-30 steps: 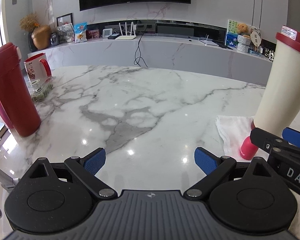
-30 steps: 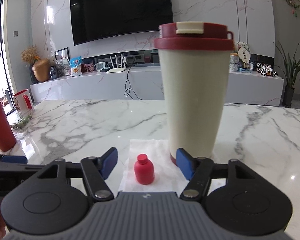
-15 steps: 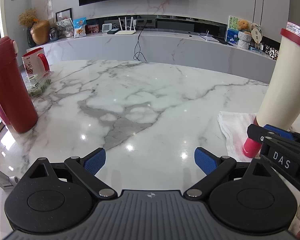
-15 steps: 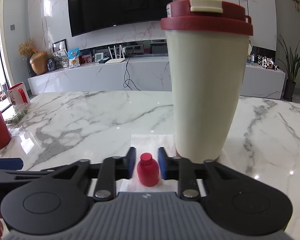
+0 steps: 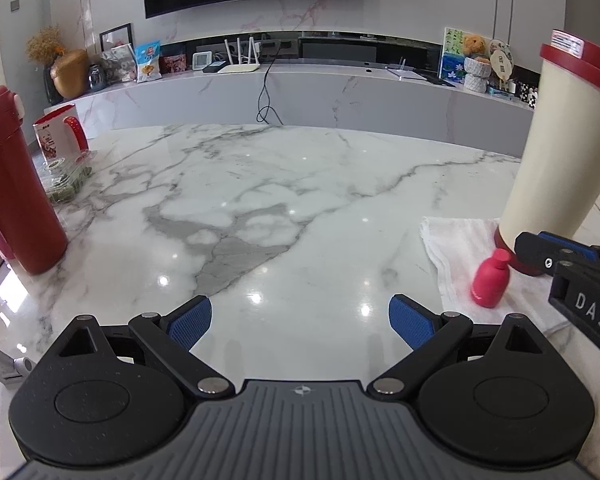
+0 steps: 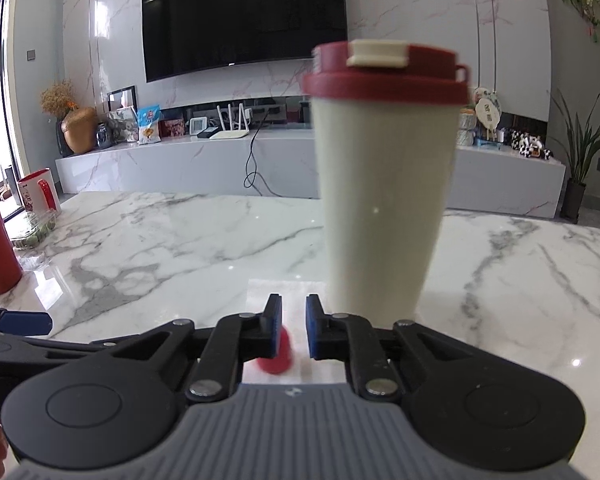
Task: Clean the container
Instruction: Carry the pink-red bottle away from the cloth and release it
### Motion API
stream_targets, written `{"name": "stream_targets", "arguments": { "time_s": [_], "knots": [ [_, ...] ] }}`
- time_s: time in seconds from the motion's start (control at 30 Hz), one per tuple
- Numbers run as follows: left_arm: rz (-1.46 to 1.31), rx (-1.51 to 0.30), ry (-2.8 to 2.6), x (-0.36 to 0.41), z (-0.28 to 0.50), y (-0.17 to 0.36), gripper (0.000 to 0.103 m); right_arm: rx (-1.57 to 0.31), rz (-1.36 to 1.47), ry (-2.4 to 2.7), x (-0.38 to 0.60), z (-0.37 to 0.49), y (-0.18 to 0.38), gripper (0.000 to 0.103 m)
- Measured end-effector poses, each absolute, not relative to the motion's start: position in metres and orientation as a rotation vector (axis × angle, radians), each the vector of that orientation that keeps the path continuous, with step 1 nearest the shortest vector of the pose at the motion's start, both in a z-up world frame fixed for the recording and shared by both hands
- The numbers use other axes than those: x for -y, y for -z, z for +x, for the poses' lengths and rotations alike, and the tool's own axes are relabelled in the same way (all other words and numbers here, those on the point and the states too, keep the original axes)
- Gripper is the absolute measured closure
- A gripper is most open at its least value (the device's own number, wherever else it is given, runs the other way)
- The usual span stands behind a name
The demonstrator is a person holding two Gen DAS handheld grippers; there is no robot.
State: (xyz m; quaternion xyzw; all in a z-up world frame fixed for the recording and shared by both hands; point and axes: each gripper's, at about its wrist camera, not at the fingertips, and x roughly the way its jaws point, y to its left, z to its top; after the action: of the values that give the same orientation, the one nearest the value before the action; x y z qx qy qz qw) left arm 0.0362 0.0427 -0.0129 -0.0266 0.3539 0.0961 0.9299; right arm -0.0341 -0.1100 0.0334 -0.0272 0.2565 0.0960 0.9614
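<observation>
A tall cream tumbler (image 6: pixel 384 200) with a dark red lid stands on a white cloth (image 5: pixel 456 248); it also shows in the left wrist view (image 5: pixel 556 156). A small red bottle (image 5: pixel 492 278) lies tilted and blurred on the cloth, below and behind my right gripper's pads; in the right wrist view the bottle (image 6: pixel 278 356) is a red blur under the fingers. My right gripper (image 6: pixel 291 330) has its jaws nearly closed with a narrow empty gap. My left gripper (image 5: pixel 300 320) is wide open and empty over the marble table (image 5: pixel 260 200).
A tall red flask (image 5: pixel 16 184) stands at the left edge, with a red-and-white mug (image 5: pixel 60 132) and a clear box of greens (image 5: pixel 64 180) behind it. A TV wall and a long marble shelf lie beyond the table.
The right gripper closed around the red bottle, then rose and drew back; the bottle slipped out and now tilts on the cloth. The left gripper stayed open and shifted slightly.
</observation>
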Motion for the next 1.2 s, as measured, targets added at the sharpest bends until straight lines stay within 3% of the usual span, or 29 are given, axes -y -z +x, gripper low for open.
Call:
{"name": "stream_targets", "arguments": {
  "time_s": [0.63, 1.03, 1.07, 1.17, 1.2],
  "knots": [
    [-0.029, -0.667, -0.159, -0.008, 0.036, 0.008, 0.006, -0.517, 0.044, 0.004, 0.225, -0.052, -0.044, 0.09],
    [-0.051, -0.678, -0.206, -0.029, 0.033, 0.009, 0.006, -0.518, 0.038, -0.21, 0.175, -0.05, -0.043, 0.085],
    [-0.051, -0.681, -0.208, -0.03, 0.033, 0.01, 0.006, -0.518, 0.031, -0.225, 0.17, -0.049, -0.043, 0.082],
    [-0.052, -0.692, -0.214, -0.036, 0.031, 0.01, 0.006, -0.513, 0.016, -0.26, 0.153, -0.047, -0.042, 0.055],
    [-0.055, -0.694, -0.217, -0.038, 0.031, 0.01, 0.006, -0.509, 0.011, -0.271, 0.148, -0.047, -0.041, 0.055]
  ]
}}
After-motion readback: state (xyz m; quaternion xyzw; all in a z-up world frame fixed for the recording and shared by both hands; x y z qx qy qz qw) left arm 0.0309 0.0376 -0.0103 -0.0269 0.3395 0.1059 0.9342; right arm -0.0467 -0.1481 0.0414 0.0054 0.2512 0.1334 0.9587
